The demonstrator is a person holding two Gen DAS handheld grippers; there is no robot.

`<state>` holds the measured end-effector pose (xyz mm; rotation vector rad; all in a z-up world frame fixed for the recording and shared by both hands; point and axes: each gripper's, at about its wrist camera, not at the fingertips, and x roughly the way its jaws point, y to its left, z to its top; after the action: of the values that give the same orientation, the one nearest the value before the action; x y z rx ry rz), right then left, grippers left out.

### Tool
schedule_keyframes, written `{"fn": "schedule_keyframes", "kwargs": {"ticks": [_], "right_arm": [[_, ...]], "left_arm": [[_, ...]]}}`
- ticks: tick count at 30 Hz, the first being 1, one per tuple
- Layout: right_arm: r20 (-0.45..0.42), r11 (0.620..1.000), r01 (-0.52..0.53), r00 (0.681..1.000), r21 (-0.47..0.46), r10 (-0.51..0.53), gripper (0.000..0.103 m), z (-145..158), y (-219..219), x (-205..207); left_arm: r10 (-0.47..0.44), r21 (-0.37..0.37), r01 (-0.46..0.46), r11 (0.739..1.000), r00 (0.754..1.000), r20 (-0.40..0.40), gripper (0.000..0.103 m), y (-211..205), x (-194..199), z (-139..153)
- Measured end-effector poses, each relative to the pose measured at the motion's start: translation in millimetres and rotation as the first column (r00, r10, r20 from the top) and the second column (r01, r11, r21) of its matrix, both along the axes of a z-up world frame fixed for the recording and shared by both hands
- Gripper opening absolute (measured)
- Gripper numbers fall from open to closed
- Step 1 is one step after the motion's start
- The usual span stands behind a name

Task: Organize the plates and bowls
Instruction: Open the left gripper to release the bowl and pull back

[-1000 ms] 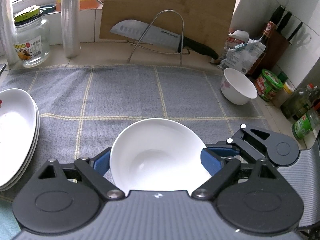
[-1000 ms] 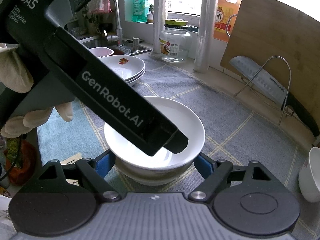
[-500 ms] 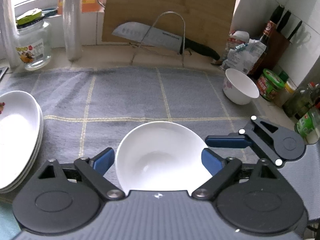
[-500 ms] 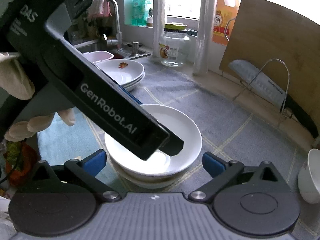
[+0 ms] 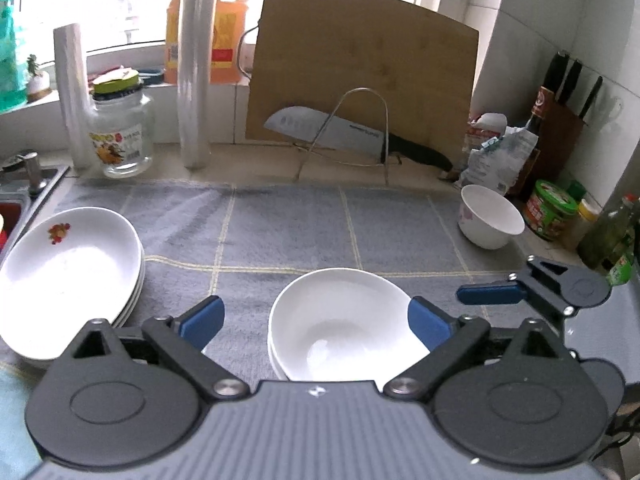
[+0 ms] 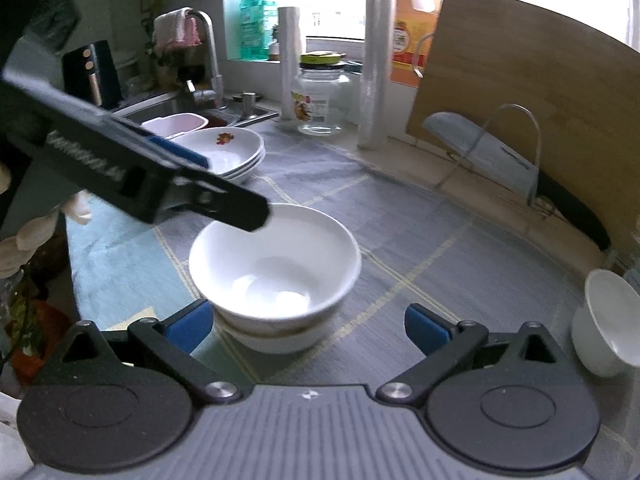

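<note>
Two white bowls are nested as a stack (image 5: 340,328) on the grey checked cloth (image 5: 280,220). My left gripper (image 5: 316,326) is open around it, jaws just opening. Its right pad (image 5: 428,330) stands close by the rim and its left pad (image 5: 202,322) is well apart. In the right wrist view the bowl stack (image 6: 276,268) sits just ahead of my open right gripper (image 6: 308,326), whose pads touch nothing. The left gripper (image 6: 160,176) hangs over the stack's far left rim there. A stack of white plates (image 5: 68,268) lies left. A small white bowl (image 5: 490,216) stands far right.
A wooden cutting board (image 5: 360,80) leans on the back wall behind a knife (image 5: 340,132) in a wire rack. A glass jar (image 5: 120,132) and film rolls (image 5: 194,80) stand at the back left by the sink (image 6: 180,104). Bottles and jars (image 5: 556,208) crowd the right corner.
Both grippers have opened wider and drawn back from the bowl, which now rests nested on the one below. The left view has lifted and shows more of the back wall.
</note>
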<state>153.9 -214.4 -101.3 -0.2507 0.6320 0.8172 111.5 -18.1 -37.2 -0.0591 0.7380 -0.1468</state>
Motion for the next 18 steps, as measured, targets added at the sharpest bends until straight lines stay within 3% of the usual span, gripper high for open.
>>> {"fn": "schedule_keyframes", "kwargs": {"ticks": [10, 18], "right_arm": [[0.004, 0.995, 0.095, 0.995, -0.006, -0.095, 0.103, -4.9, -44.3, 2.9], [0.008, 0.971, 0.24, 0.971, -0.002, -0.24, 0.103, -3.8, -68.6, 2.7]], "left_arm": [[0.018, 0.02, -0.019, 1.0, 0.999, 0.044, 0.098, -34.6, -20.8, 1.1], [-0.092, 0.057, 0.088, 0.994, 0.993, 0.069, 0.098, -56.1, -23.3, 3.2]]}}
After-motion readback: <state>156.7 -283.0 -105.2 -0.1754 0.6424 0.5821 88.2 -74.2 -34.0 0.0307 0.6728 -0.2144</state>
